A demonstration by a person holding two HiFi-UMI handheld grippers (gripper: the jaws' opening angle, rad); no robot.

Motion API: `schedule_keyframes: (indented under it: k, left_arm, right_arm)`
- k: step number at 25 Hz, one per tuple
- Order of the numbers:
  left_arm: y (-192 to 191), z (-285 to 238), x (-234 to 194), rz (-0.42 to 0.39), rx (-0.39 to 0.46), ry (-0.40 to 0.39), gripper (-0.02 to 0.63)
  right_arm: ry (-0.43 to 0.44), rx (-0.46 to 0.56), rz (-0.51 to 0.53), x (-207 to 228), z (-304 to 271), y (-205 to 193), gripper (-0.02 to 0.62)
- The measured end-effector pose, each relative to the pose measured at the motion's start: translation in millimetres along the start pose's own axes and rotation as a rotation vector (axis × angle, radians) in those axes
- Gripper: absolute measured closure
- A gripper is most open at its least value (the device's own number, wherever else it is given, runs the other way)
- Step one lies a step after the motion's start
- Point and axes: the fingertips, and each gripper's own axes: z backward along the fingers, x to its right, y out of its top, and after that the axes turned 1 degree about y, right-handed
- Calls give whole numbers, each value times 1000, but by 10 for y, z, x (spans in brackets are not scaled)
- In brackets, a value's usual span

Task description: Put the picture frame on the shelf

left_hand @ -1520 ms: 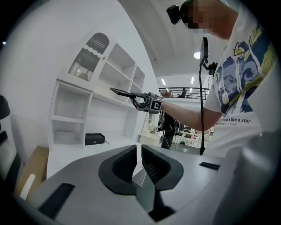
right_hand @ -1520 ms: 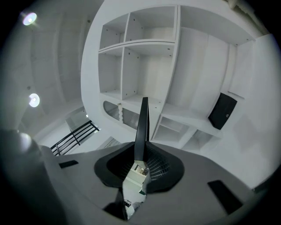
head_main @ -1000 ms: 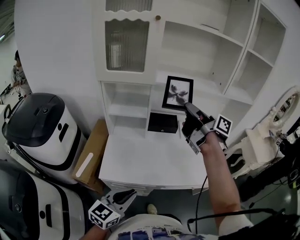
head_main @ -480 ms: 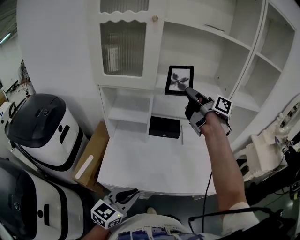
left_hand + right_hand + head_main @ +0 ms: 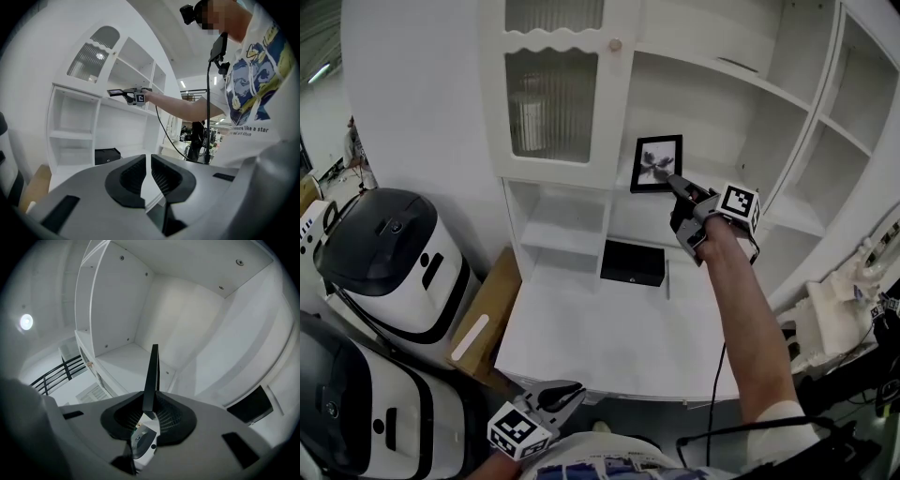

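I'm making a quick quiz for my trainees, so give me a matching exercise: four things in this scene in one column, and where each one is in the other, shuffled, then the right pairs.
Things:
1. picture frame
2. black box
3. cardboard box
4. left gripper

Places:
A. leaning beside the desk
B. clamped in the right gripper, up at the shelf
C. low by the person's body, nothing between its jaws
D. at the back of the desk top, under the shelf

Pairs: 1-B, 2-D, 3-A, 4-C
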Motion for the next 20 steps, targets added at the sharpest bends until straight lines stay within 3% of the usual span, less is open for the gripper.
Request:
schedule_keyframes:
  k: [20]
  left_arm:
    - [53, -46, 2, 0, 11, -14, 563]
  right_arm:
    - [-82, 55, -17, 290, -138, 245, 480]
